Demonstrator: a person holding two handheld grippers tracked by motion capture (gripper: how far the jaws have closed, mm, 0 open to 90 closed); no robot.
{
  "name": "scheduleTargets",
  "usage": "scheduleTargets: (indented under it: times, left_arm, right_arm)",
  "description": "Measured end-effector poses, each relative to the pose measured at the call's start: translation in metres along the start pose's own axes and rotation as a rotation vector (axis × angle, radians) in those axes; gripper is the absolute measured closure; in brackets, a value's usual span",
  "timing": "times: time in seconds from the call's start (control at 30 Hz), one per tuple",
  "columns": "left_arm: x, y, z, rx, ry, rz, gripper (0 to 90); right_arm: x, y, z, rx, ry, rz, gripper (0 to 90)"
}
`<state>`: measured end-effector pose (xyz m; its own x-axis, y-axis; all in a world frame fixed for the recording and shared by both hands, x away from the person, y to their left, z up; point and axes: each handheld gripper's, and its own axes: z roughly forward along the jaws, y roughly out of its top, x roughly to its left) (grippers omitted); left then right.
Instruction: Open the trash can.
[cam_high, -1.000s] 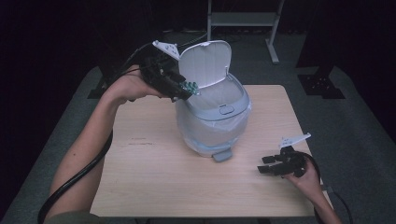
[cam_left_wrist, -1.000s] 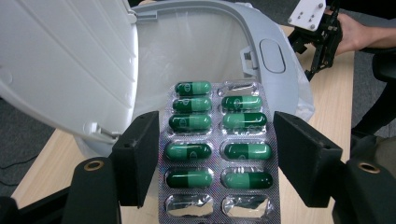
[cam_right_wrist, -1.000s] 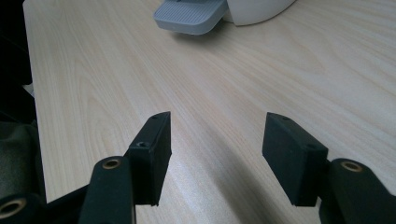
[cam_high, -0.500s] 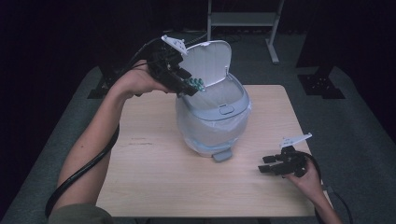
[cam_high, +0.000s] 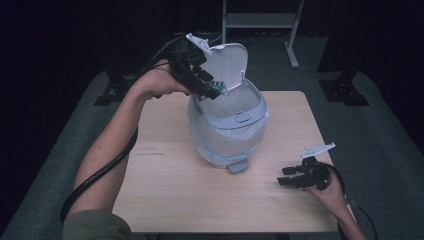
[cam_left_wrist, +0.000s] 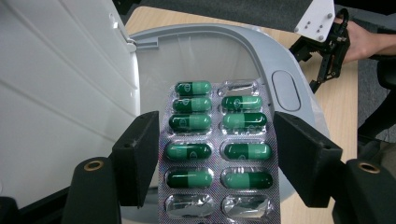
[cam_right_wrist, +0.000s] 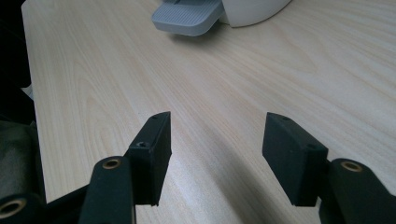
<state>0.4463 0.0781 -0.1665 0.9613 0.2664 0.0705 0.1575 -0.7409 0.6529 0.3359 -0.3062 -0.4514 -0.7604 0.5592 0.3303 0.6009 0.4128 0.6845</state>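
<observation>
A silver blister pack of green capsules sits edge to edge between the jaws of my left gripper, which is shut on it. In the high view the left gripper holds the blister pack at the left rim of a pale grey pedal bin, just above its mouth. The bin's lid stands up, and a clear liner hangs over the rim. My right gripper rests low on the table near the front right, open, with nothing between its jaws.
The bin's grey foot pedal sticks out toward the front of the wooden table and lies ahead of the right gripper. The raised lid stands close on the left gripper's left. A metal stand is behind the table.
My left gripper has carried the blister pack to the right and a little up, from beside the bin to over its left rim. The right gripper has stayed put.
</observation>
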Motion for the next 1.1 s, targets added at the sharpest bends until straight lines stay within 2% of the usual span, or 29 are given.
scheduleTargets:
  times: [0.77, 1.1]
  left_arm:
    - [0.009, 0.011, 0.019, 0.014, -0.008, -0.008, 33.3]
    - [0.012, 0.017, 0.030, 0.042, -0.016, -0.003, 33.3]
  right_arm:
    - [0.000, -0.001, -0.001, 0.002, -0.001, 0.004, 41.0]
    - [0.001, -0.001, -0.001, 0.004, -0.004, 0.001, 41.0]
